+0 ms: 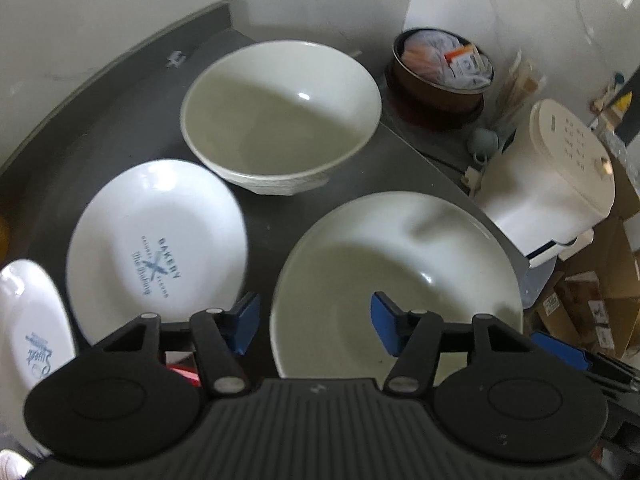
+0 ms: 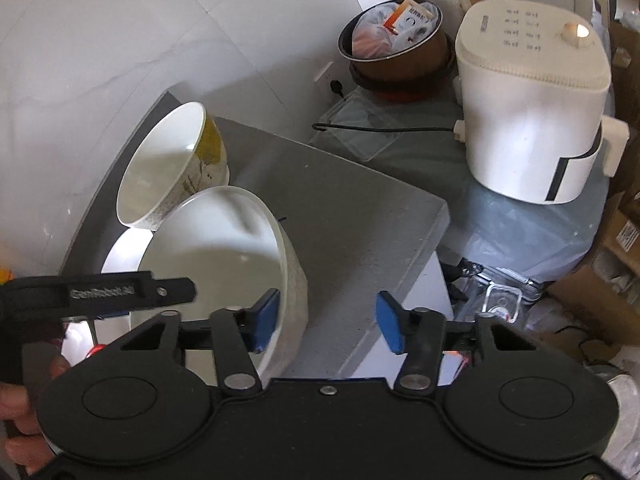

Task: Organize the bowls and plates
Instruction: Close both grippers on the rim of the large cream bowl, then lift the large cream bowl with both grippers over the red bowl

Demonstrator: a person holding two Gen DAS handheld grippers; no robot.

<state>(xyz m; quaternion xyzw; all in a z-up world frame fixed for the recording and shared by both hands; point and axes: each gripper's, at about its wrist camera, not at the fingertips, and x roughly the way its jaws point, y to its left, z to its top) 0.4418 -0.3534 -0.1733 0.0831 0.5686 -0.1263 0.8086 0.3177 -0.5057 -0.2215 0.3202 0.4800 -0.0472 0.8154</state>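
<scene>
Bowls and plates sit on the grey bench (image 1: pixel 280 236). The wide bowl (image 1: pixel 396 280) is closest, near the bench's edge. Both grippers straddle its rim from opposite sides. The left gripper (image 1: pixel 316 326) has one blue pad outside the bowl and one inside, and neither pad touches it, so it is loose and holds nothing. The right gripper (image 2: pixel 328 326) stands the same way on the other side, one pad inside and one outside, with a gap showing, so it holds nothing too.

What could go wrong? This bowl looks smooth and heavy. If the pads pinch only the thin rim, it could slip and drop. It could also tip off the nearby edge.

A deep bowl (image 1: pixel 280 116) stands just behind it. A plate with blue writing (image 1: pixel 156 248) lies beside it, and another plate (image 1: pixel 32 320) is at the far left. Swinging the wide bowl could knock these. Off the bench stand a white cooker (image 2: pixel 532 108) and a brown pot (image 2: pixel 396 44) full of packets.
</scene>
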